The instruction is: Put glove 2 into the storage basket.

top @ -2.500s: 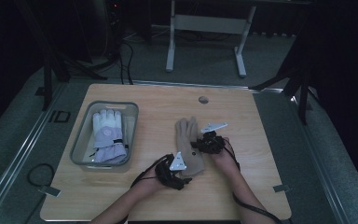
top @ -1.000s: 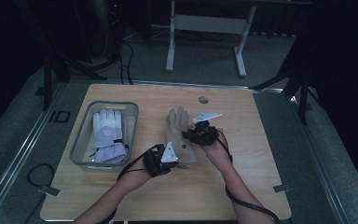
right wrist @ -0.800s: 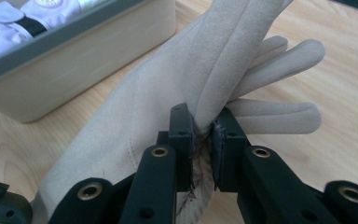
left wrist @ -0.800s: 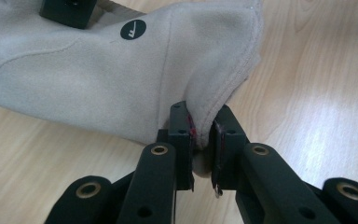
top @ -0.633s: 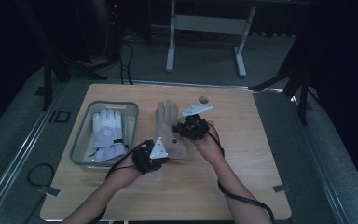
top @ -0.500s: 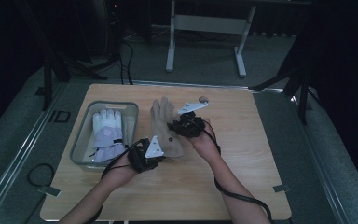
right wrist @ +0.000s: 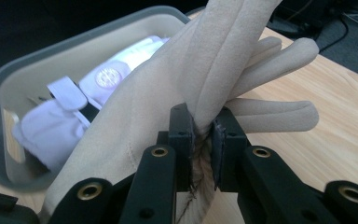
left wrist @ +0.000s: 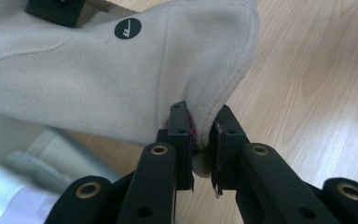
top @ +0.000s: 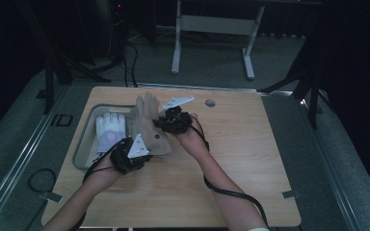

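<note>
My left gripper (left wrist: pixel 200 135) is clamped on the cuff edge of the beige glove (left wrist: pixel 98 79), the fabric pinched between the two black jaws. My right gripper (right wrist: pixel 204 140) is closed on the same glove (right wrist: pixel 177 107) at its finger end, with cloth bunched between the jaws and the glove's fingers fanning out past them toward one and two o'clock in the right gripper view.

In the high view the left gripper (top: pixel 134 155) sits at about seven o'clock from the glove (top: pixel 147 126) and the right gripper (top: pixel 169 122) at about three o'clock of it. The glove hangs between the two, held up off the wooden table (top: pixel 250 159), above the right-hand rim of the grey tray (top: pixel 84 144), its fingers pointing to twelve o'clock.

I count two gloves: the beige one in my grip and one white glove (top: pixel 111 132) lying flat inside the tray, at nine o'clock from the beige one. There is one tray.

The beige glove is soft, suede-like, with stitched seams and a small round black badge (left wrist: pixel 127 29) near the cuff. The white glove (right wrist: pixel 88 93) has a round emblem on its back and a strap at the wrist.
</note>
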`<state>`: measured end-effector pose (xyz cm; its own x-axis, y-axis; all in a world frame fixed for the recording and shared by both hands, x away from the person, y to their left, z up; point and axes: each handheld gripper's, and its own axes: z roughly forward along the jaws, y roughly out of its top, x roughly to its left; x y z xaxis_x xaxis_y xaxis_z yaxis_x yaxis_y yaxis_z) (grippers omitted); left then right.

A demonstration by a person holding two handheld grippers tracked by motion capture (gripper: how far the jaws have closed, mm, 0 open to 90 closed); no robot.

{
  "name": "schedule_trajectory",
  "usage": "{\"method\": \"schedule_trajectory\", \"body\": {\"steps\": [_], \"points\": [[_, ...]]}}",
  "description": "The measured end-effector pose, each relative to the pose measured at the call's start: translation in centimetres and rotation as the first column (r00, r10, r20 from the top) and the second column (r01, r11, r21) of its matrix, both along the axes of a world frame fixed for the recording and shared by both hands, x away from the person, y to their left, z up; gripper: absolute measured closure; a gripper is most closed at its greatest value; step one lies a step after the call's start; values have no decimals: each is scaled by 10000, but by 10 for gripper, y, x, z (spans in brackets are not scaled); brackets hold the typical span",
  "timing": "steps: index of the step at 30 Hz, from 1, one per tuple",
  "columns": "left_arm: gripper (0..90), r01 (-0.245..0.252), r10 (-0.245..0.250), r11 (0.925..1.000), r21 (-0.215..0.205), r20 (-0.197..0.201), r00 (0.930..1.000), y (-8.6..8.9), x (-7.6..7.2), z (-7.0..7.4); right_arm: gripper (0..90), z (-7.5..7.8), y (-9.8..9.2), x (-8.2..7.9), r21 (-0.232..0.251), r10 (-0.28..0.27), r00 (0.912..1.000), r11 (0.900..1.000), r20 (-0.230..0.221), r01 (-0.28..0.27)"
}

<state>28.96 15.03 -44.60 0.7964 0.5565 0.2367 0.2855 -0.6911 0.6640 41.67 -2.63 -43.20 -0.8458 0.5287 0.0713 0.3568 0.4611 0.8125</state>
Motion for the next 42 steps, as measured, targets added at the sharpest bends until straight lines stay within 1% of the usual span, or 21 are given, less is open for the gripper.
{"method": "schedule_trajectory", "body": {"steps": [1, 3, 6, 9, 12, 14, 17, 21, 25, 27, 29, 31, 33, 34, 35, 38, 40, 42], "points": [[809, -61, 60, 9999, 107, 38, 10000, 4, -1, 1, 802, 1, 5, 0, -8, 47, 10000, 10000, -9, -47], [809, -160, 159, 9998, 70, 15, 9999, 12, -2, 2, 802, 2, 14, 0, 29, 171, 9999, 9998, 15, -171], [809, -348, 348, 9993, 127, -18, 9994, 24, -4, 2, 802, 4, 29, 1, 65, 287, 9996, 9996, 5, -287], [809, -544, 545, 9984, 131, -39, 9985, 34, -5, 2, 802, 5, 44, 1, 14, 417, 9991, 9991, 85, -417], [809, -732, 733, 9971, 223, -21, 9973, 45, -8, 3, 801, 6, 58, 1, 36, 592, 9982, 9982, 67, -592], [808, -875, 875, 9959, 242, 6, 9962, 53, -9, 4, 801, 7, 68, 2, -24, 728, 9973, 9973, 123, -728], [809, -1086, 1087, 9937, 278, -7, 9941, 65, -11, 5, 801, 9, 81, 2, 24, 861, 9962, 9963, 133, -862], [809, -1333, 1335, 9904, 381, -39, 9910, 77, -13, 4, 801, 8, 100, 3, -74, 1053, 9944, 9944, 116, -1053], [808, -1598, 1601, 9866, 336, -71, 9871, 90, -16, 3, 801, 6, 118, 4, -64, 1195, 9928, 9928, 62, -1195], [808, -1694, 1697, 9853, 227, -161, 9854, 96, -16, 2, 800, 4, 125, 4, -30, 1252, 9921, 9921, 77, -1252], [808, -1795, 1799, 9835, 210, -222, 9834, 100, -16, -2, 800, 0, 131, 4, -19, 1276, 9918, 9918, 62, -1276], [808, -1919, 1921, 9814, 75, -424, 9805, 104, -15, -7, 799, -6, 134, 7, -4, 1270, 9918, 9919, -138, -1270], [808, -1921, 1924, 9813, 114, -551, 9798, 106, -12, -13, 799, -15, 137, 10, -55, 1265, 9913, 9919, -366, -1267], [808, -1978, 1980, 9802, 97, -625, 9782, 106, -12, -16, 799, -19, 139, 12, -118, 1248, 9912, 9920, -447, -1255], [809, -1973, 1976, 9803, 105, -652, 9781, 106, -11, -19, 798, -24, 140, 13, -228, 1242, 9908, 9918, -541, -1256], [807, -2020, 2025, 9793, 134, -771, 9762, 105, -10, -25, 795, -39, 143, 18, -650, 1091, 9910, 9913, -773, -1142], [807, -2065, 2065, 9784, 90, -856, 9747, 105, -8, -27, 793, -47, 143, 21, -651, 1000, 9903, 9922, -967, -1065], [807, -2091, 2086, 9779, 52, -975, 9731, 104, -5, -28, 785, -51, 142, 23, -664, 873, 9900, 9933, -1110, -950]]}}
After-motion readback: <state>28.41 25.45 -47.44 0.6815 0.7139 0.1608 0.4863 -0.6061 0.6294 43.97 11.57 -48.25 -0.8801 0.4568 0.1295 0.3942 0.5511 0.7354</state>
